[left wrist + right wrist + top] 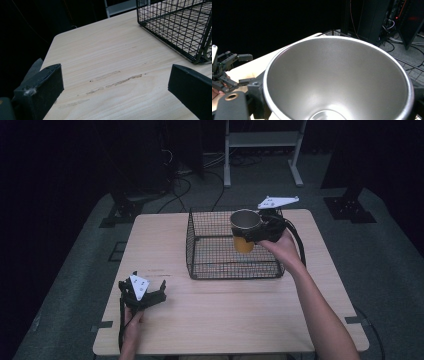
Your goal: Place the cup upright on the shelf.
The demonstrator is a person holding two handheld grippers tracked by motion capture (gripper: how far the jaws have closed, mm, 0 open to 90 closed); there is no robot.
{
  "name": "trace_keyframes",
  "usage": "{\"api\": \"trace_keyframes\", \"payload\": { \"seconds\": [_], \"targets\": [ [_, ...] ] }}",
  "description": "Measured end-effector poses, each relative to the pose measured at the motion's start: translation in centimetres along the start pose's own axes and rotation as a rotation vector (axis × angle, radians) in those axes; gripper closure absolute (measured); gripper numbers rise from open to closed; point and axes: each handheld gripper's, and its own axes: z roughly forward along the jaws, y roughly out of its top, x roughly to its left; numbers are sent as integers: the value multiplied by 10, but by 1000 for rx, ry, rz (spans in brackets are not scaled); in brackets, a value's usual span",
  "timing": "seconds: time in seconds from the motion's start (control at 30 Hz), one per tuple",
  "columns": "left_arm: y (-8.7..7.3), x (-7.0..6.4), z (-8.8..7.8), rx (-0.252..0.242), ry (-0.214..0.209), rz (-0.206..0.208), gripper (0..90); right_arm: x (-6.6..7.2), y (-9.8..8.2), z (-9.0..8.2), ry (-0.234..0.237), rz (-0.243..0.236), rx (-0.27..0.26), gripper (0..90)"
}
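Right tongs [260,234] gripping rigid, slick steel-lined yellow cup [244,236] by its wall, over wire basket [200,265]; left tongs [146,296] gaping, idle.

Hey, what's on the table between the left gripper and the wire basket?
Nothing: in the high view, bare wooden table separates the left gripper from the wire basket. The left gripper view shows only faint scuff marks there.

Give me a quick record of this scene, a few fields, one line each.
held item: yellow cup with steel inside, upright
holder: right gripper, fingers clamped on the cup
cup position: raised above the wire basket
left gripper: fingers open, nothing between them, low over the table
basket contents: none seen
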Motion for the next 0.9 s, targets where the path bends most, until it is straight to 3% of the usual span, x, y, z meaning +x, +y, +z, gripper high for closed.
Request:
{"api": "trace_keyframes", "payload": {
  "seconds": [0.3,0.53,0.67,0.9],
  "targets": [
    [0,0,0,1,0,1,0,-7,-3,17,11,32,-4,116],
    [0,0,0,1,-1,0,0,-20,-10,33,14,62,9,115],
    [0,0,0,1,-1,0,0,-25,-13,41,-7,66,33,115],
    [0,0,0,0,0,0,0,-31,-15,54,7,82,46,116]
  ]
}}
